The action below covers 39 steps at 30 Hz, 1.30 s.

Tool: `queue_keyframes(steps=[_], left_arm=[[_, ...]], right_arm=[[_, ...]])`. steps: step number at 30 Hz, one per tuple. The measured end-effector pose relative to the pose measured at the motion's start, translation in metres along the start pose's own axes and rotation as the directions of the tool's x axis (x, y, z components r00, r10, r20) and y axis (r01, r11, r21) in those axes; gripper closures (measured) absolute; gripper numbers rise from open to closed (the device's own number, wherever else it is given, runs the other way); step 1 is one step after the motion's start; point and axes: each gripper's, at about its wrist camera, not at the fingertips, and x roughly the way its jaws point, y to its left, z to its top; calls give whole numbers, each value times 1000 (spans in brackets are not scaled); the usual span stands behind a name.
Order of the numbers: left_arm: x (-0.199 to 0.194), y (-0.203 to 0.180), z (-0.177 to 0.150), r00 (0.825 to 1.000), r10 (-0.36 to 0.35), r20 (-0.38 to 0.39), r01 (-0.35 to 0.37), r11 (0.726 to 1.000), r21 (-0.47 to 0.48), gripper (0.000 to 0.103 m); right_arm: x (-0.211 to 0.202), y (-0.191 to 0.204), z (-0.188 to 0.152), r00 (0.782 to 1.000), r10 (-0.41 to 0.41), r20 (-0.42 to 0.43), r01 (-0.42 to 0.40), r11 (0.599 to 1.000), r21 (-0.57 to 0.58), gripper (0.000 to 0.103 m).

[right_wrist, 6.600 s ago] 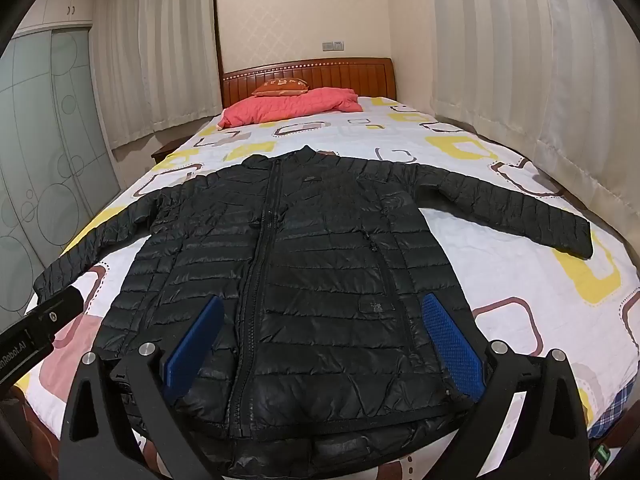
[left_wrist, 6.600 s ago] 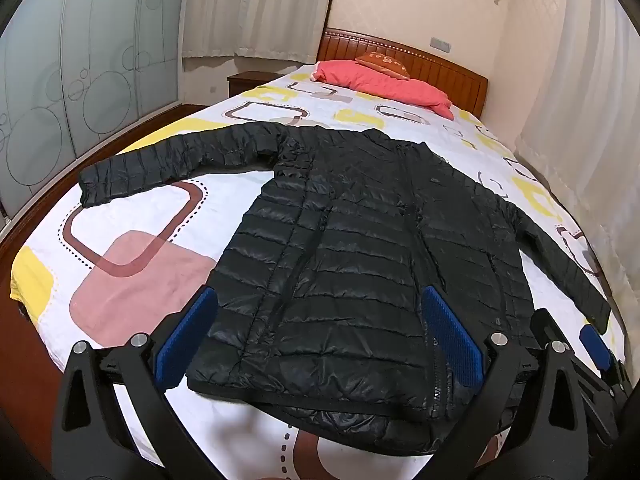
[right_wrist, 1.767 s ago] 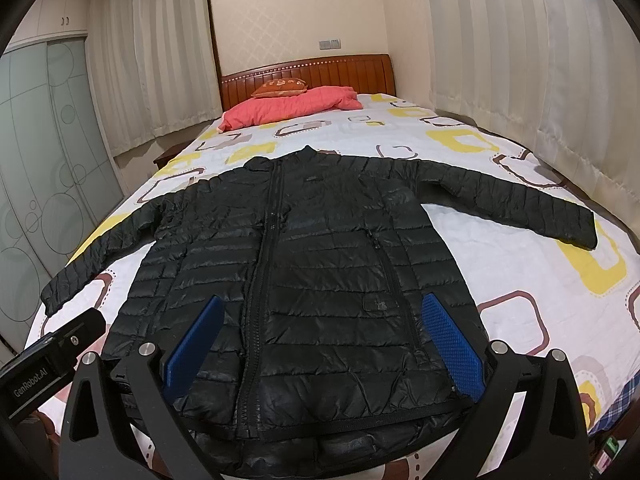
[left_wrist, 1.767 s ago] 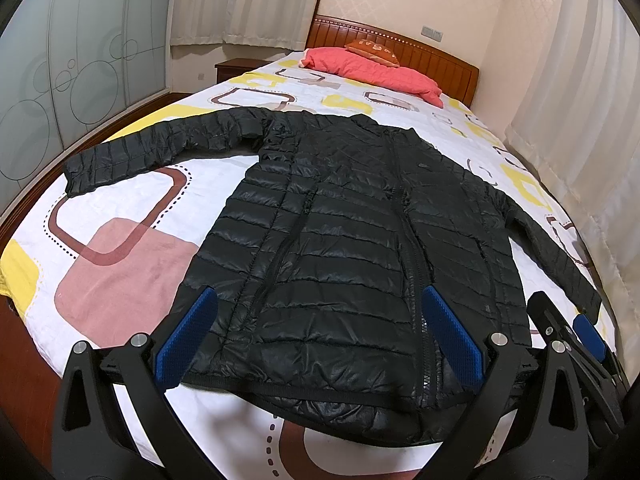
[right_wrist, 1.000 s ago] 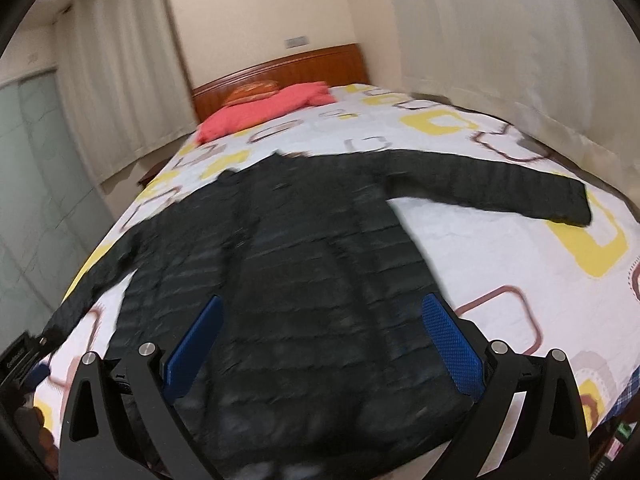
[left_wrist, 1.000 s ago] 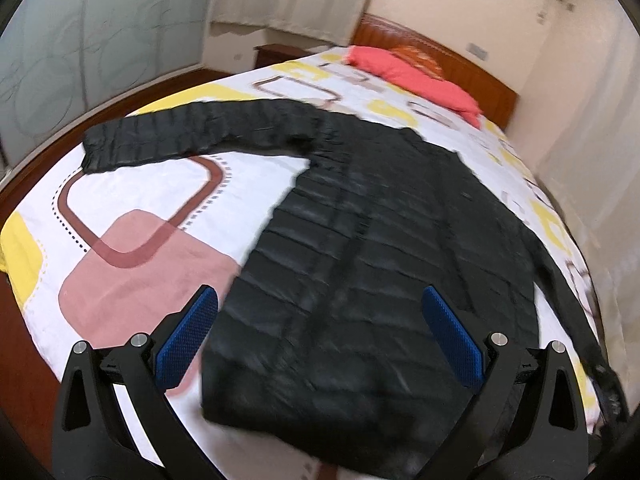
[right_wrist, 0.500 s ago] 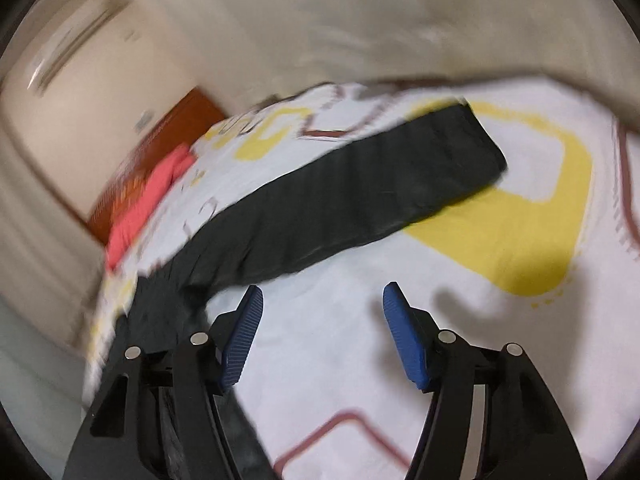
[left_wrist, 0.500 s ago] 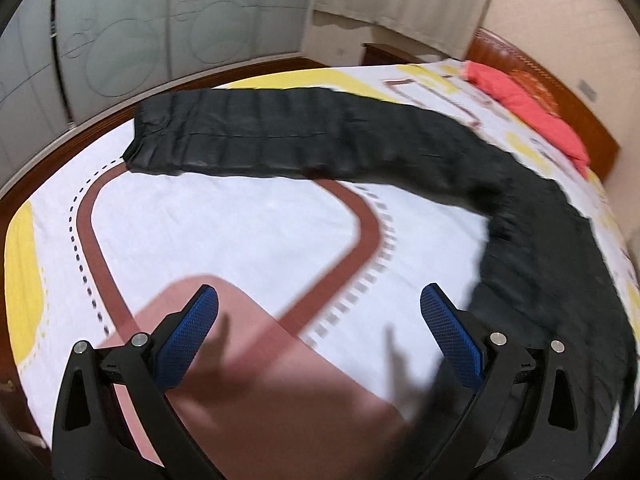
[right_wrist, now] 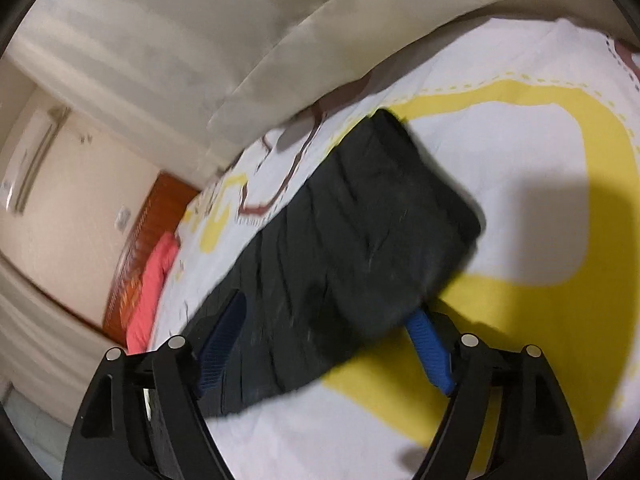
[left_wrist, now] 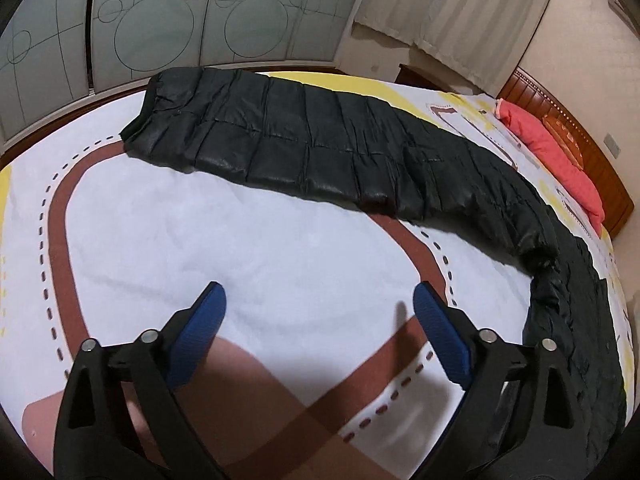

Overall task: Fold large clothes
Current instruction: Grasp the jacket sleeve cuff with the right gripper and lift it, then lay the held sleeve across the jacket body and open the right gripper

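Jacket [left_wrist: 360, 160] flat on bed [left_wrist: 240, 240], sleeves out | left gripper [left_wrist: 320, 304] wide, short of its sleeve | right gripper [right_wrist: 332, 316] just reopened, astride other cuff [right_wrist: 400, 232], unpinched | next: bite cuffs squarely; swing sleeves inward together; avoid dragging body

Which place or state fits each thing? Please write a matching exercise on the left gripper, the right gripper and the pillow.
Things:
1. left gripper
2. right gripper
3. pillow

Places or states:
A. a black jacket sleeve lies between its fingers
B. pink-red, by the wooden headboard
C. over the bare bed sheet, nothing between its fingers

Pairs: 1-C, 2-A, 3-B.

The right gripper's jaws have just been opening, with the sleeve between them.
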Motion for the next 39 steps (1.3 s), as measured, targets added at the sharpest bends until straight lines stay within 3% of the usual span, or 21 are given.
queue_keyframes(steps=[1,3,4,5,10,13,18,23,31,36,39], left_arm=[[1,0,1,1000,3,5,-3,1000,-3,6],[6,-2,4,1000,9,8,-9,1000,-5,6],[8,-3,6,1000,14,8,-14,1000,-4,5],[9,-4,6,1000,18,9,-18,1000,-2,4],[12,-5,8,1000,19,16,-19,1000,1,3],[13,-3,7,1000,5,25,-4,1000,-8,3],[13,1,5,999,-16,40,17,1000,-21,2],[13,0,2,999,-8,50,8,1000,-10,2],[10,6,-1,997,-36,73,38,999,-25,2],[11,6,-2,996,-32,78,34,999,-20,2],[10,7,-2,996,-37,80,39,999,-23,2]], right_arm=[[2,0,3,1000,-3,11,3,1000,30,27],[4,8,6,998,-60,34,60,998,2,58],[7,12,7,997,-66,25,67,998,-19,84],[11,13,10,999,-52,12,52,998,-25,88],[-5,74,-5,999,7,41,1,982,-188,89],[-18,124,-31,997,63,41,-47,947,-319,89],[-19,213,-93,988,149,-51,-155,864,-479,89],[-12,289,-179,961,194,-200,-275,768,-578,89],[16,372,-311,904,171,-392,-403,646,-648,89],[25,399,-377,867,137,-479,-465,567,-679,89],[30,414,-407,858,109,-502,-477,531,-700,89]])
